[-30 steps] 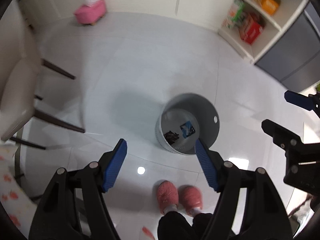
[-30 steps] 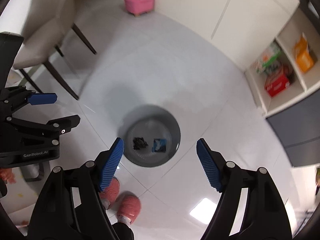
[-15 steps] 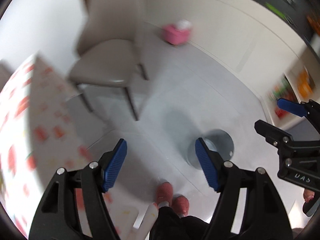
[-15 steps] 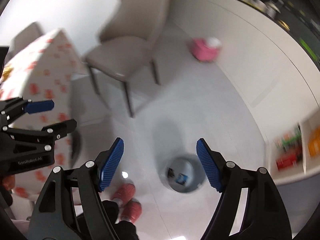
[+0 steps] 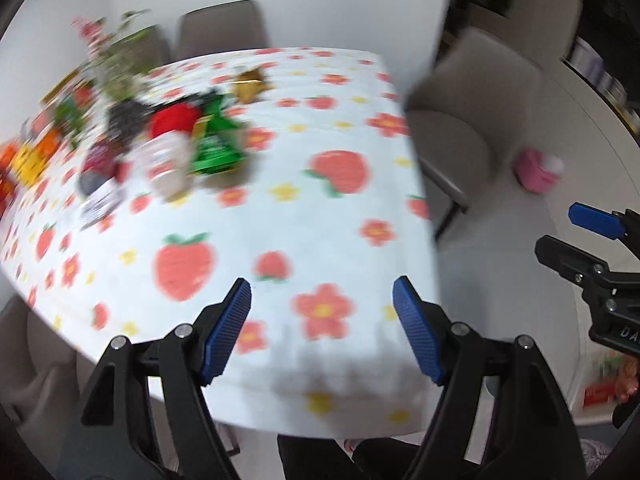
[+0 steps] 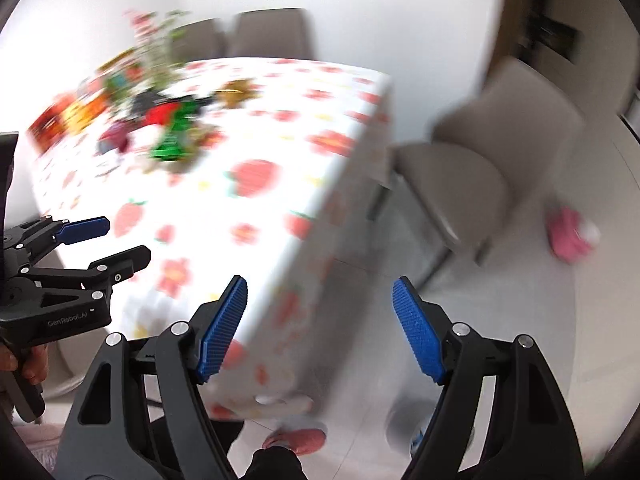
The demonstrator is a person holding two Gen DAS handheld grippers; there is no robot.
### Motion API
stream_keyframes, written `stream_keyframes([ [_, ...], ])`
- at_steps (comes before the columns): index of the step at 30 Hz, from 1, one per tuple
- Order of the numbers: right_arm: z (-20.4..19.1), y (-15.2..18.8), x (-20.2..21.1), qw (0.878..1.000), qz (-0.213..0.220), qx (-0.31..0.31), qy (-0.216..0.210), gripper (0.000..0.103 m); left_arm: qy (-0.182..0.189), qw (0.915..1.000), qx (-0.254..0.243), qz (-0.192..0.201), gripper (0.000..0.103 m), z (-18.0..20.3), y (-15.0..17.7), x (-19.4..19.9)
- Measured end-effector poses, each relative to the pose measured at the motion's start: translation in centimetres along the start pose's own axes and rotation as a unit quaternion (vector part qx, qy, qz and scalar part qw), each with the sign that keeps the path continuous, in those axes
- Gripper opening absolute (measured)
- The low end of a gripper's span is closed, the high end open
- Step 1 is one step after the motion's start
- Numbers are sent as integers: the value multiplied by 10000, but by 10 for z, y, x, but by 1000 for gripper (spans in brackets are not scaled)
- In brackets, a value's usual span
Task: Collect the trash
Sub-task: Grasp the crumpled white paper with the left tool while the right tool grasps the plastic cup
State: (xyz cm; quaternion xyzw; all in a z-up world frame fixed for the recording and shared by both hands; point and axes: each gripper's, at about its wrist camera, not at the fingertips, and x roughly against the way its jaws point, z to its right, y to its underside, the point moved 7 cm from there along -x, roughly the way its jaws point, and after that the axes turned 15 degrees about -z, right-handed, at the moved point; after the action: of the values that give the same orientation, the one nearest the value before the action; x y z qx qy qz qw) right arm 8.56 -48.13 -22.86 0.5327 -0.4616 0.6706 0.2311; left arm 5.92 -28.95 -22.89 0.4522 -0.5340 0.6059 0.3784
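1. Both tongs, left gripper (image 5: 322, 326) and right gripper (image 6: 320, 326), are spread wide with nothing between them.
2. Looks like the between-items step: trash, like that crumpled green snack wrapper (image 5: 214, 140), sits in a blurry pile on the strawberry-print tablecloth table (image 5: 328, 216).
3. Next move calls for reaching across and pinching one piece; the grey round bin (image 6: 404, 428) waits on the floor.

- A cluster of packets (image 5: 208, 136) is lying on the worktop (image 5: 280, 232), toward its far left part.
- 2 chairs (image 5: 218, 28) are standing behind the worktop.
- Another chair (image 5: 460, 128) is sitting at its right.
- A bin (image 6: 404, 428) is standing on the floor (image 6: 520, 300).
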Motion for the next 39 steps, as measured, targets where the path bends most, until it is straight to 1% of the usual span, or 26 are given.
stream_keyframes([
  [1,-21,-13,-2,9997,30,212,-73,73,-57,9998,197,31,73,-21,4,2],
  [2,-35,-21,-1,9994,52,331,-118,73,-99,9993,344,58,73,-35,6,5],
  [4,-70,-44,-4,9979,119,604,-218,73,-163,9978,630,119,73,-75,5,10],
  [7,-120,-75,-11,9954,208,883,-304,73,-229,9952,921,219,73,-124,2,14],
  [10,-169,-112,-25,9943,238,987,-316,73,-225,9939,1043,272,73,-182,-10,14],
  [13,-206,-137,-36,9946,185,942,-407,72,-255,9943,998,280,73,-224,-27,10],
  [16,-239,-165,-52,9954,142,865,-376,73,-273,9950,916,296,73,-262,-43,5],
  [18,-253,-178,-62,9958,117,837,-350,73,-218,9957,862,278,73,-277,-49,1],
  [21,-272,-195,-83,9962,3,852,-189,72,-253,9969,723,193,73,-298,-59,-17],
  [26,-284,-211,-114,9958,-197,889,21,72,-184,9978,630,2,73,-320,-67,-51],
  [30,-286,-219,-139,9950,-375,917,142,73,-88,9979,623,-131,73,-328,-74,-75],
  [39,-285,-220,-189,9912,-806,997,341,73,-11,9975,639,-314,73,-334,-92,-109],
])
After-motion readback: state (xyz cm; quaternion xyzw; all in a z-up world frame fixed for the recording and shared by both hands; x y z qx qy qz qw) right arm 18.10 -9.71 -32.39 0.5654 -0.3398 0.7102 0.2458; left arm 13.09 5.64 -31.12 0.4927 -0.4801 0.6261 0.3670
